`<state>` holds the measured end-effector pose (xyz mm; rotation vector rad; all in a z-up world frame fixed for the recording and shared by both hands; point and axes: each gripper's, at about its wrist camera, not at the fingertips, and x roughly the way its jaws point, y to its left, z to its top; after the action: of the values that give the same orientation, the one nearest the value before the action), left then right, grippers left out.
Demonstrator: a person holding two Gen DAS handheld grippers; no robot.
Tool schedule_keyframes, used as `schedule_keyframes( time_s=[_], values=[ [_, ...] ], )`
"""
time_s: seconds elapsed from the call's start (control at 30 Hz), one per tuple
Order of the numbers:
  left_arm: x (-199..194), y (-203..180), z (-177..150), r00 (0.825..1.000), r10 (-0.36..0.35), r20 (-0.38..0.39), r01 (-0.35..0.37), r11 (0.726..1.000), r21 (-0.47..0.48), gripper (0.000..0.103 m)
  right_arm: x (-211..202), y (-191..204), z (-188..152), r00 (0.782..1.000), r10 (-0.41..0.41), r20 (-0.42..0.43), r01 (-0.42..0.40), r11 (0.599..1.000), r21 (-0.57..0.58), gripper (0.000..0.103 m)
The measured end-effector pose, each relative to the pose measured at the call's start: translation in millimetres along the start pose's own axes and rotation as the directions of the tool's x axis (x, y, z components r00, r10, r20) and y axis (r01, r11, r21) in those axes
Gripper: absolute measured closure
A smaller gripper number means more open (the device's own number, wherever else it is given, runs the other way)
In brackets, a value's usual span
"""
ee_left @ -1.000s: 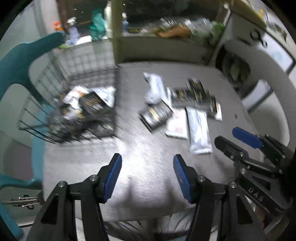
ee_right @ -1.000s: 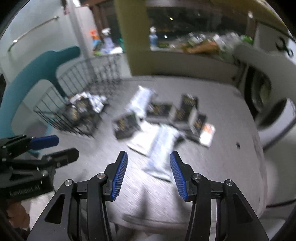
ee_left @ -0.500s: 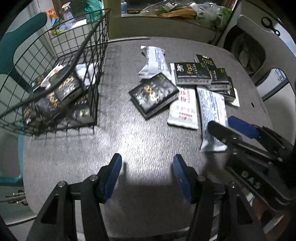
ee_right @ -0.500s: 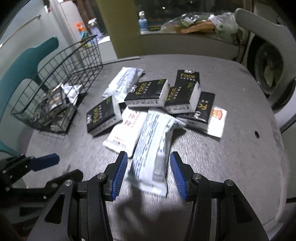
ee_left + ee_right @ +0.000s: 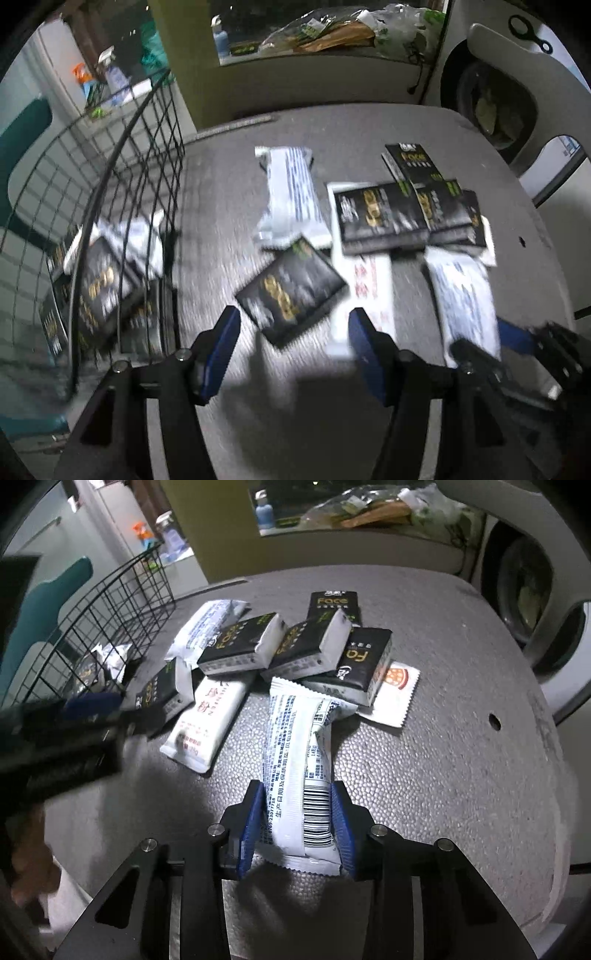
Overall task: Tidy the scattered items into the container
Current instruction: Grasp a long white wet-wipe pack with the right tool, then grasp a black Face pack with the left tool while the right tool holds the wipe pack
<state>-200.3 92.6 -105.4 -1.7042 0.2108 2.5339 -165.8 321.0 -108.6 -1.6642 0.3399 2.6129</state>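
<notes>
In the left wrist view the left gripper (image 5: 291,350) gapes wide just short of a black tissue pack (image 5: 291,291) lying slantwise, the wire basket (image 5: 122,206) close on its left; in the right wrist view the right gripper (image 5: 297,823) pinches a long white packet (image 5: 295,764) whose long axis runs straight ahead on the tabletop (image 5: 461,738).

The left gripper (image 5: 291,354) hangs with its blue pads wide apart over the grey table (image 5: 369,125), a black tissue pack (image 5: 291,291) just beyond them. At the left stands the wire basket (image 5: 122,177), black packs (image 5: 99,284) inside. Farther right lie a white wrapper (image 5: 291,195), more black packs (image 5: 380,214) and a long white packet (image 5: 465,299), its near end meeting the right gripper (image 5: 495,343); whether that gripper is clamped cannot be told
</notes>
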Motion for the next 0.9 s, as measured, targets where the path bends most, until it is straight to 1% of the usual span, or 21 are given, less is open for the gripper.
schedule_keyframes(
  time_s=[0.07, 0.17, 0.3, 0.37, 0.47, 0.53, 0.57, 0.63, 0.7, 0.73, 0.77, 0.8, 0.83, 0.87, 0.9],
  values=[
    [9, 0, 8, 1.000, -0.009, -0.007, 0.009, 1.000, 0.017, 0.036, 0, 0, 0, 1.000, 0.007, 0.003, -0.007, 1.000, 0.004, 0.066],
    [23, -2, 13, 1.000, 0.011, -0.016, -0.010, 0.999, 0.047, 0.034, 0, -1, 0, 1.000, 0.014, 0.006, -0.014, 1.000, 0.010, 0.065],
    [32, -1, 18, 1.000, 0.009, -0.002, -0.009, 0.998, 0.055, 0.033, 0, 1, -1, 1.000, 0.012, 0.007, -0.012, 1.000, 0.007, 0.065],
    [32, 0, 20, 1.000, 0.000, -0.011, 0.000, 0.999, 0.053, 0.034, -1, 1, -1, 1.000, 0.013, 0.006, -0.013, 1.000, 0.009, 0.065],
    [29, 2, 18, 1.000, -0.020, -0.021, 0.021, 0.999, 0.037, 0.047, -2, 1, -2, 1.000, 0.007, 0.002, -0.007, 1.000, 0.004, 0.065],
    [25, 4, 13, 0.999, -0.026, -0.022, 0.027, 0.999, 0.034, 0.057, -4, 2, -4, 1.000, 0.004, -0.001, -0.004, 1.000, -0.004, 0.065],
    [22, 5, 9, 0.999, -0.036, -0.025, 0.036, 0.999, 0.028, 0.061, -5, 4, -7, 1.000, 0.005, -0.003, -0.005, 1.000, -0.008, 0.065],
    [15, 5, 0, 0.998, -0.054, -0.031, 0.055, 0.998, 0.022, 0.075, -8, 6, -12, 1.000, 0.004, -0.008, -0.004, 1.000, -0.015, 0.065],
    [10, 5, -6, 0.996, -0.084, -0.031, 0.084, 0.996, 0.027, 0.076, -11, 8, -16, 1.000, 0.007, -0.005, -0.007, 1.000, -0.024, 0.065],
    [7, 4, -7, 0.996, -0.091, -0.019, 0.092, 0.995, 0.040, 0.076, -13, 9, -16, 1.000, 0.007, 0.002, -0.007, 1.000, -0.030, 0.065],
    [3, 4, -6, 0.997, -0.080, 0.018, 0.079, 0.996, 0.051, 0.075, -14, 9, -16, 1.000, 0.006, 0.012, -0.005, 0.999, -0.032, 0.065],
    [1, 4, -3, 0.998, -0.036, 0.049, 0.034, 0.998, 0.056, 0.063, -16, 10, -16, 1.000, 0.005, 0.027, -0.004, 1.000, -0.031, 0.065],
    [0, 4, 0, 0.998, -0.005, 0.058, 0.002, 0.998, 0.062, 0.046, -17, 10, -16, 0.999, 0.005, 0.032, -0.004, 1.000, -0.030, 0.065],
    [0, 3, 2, 0.998, -0.013, 0.065, 0.008, 0.997, 0.070, 0.042, -18, 9, -15, 0.999, 0.009, 0.039, -0.007, 1.000, -0.027, 0.065],
    [2, 1, 5, 0.997, -0.029, 0.069, 0.023, 0.996, 0.086, 0.035, -18, 7, -15, 0.999, 0.009, 0.042, -0.008, 1.000, -0.025, 0.065]
  ],
)
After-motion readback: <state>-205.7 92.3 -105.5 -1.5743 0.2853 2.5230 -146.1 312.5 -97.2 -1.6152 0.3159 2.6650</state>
